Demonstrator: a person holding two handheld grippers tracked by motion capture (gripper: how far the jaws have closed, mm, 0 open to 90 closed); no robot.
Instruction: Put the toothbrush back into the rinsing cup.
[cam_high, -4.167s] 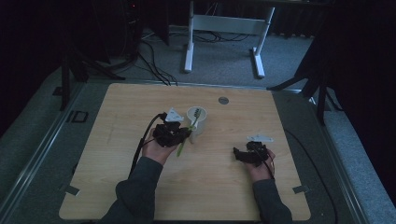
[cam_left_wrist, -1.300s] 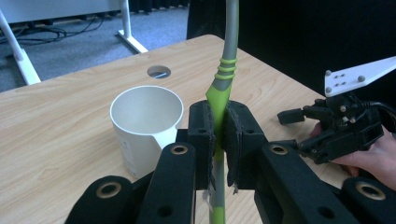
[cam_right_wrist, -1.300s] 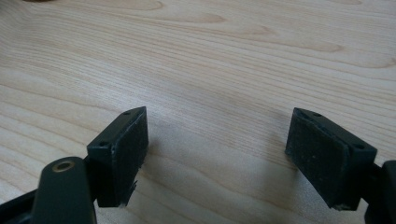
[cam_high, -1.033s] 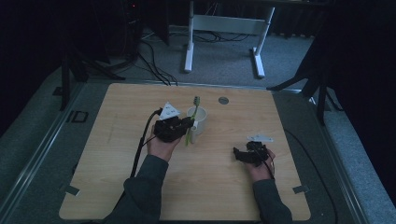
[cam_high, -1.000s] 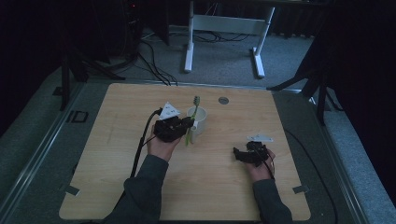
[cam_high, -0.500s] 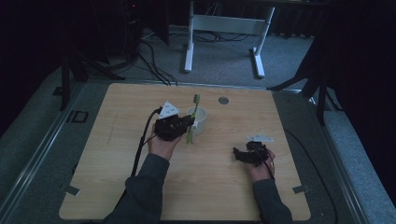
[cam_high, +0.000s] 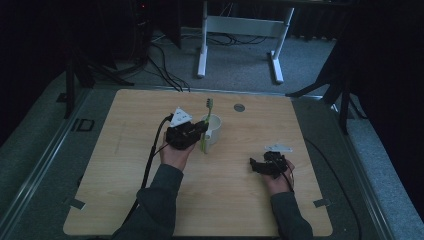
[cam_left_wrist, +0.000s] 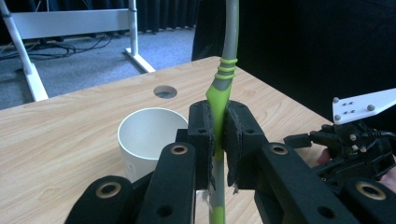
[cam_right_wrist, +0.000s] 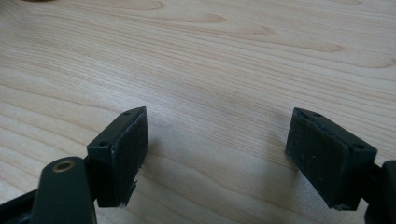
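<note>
Clamping green toothbrush upright by handle, jaws of left gripper are pressed shut on it. Brush head is seen above white cup; handle is held just beside cup, near its rim. Right gripper is rested low over bare wooden worktop, jaws spread wide, nothing between, well apart from cup.

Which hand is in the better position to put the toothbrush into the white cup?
Left. The left gripper is shut on the toothbrush, upright beside the white cup. The right gripper is open over bare table, apart from both.
</note>
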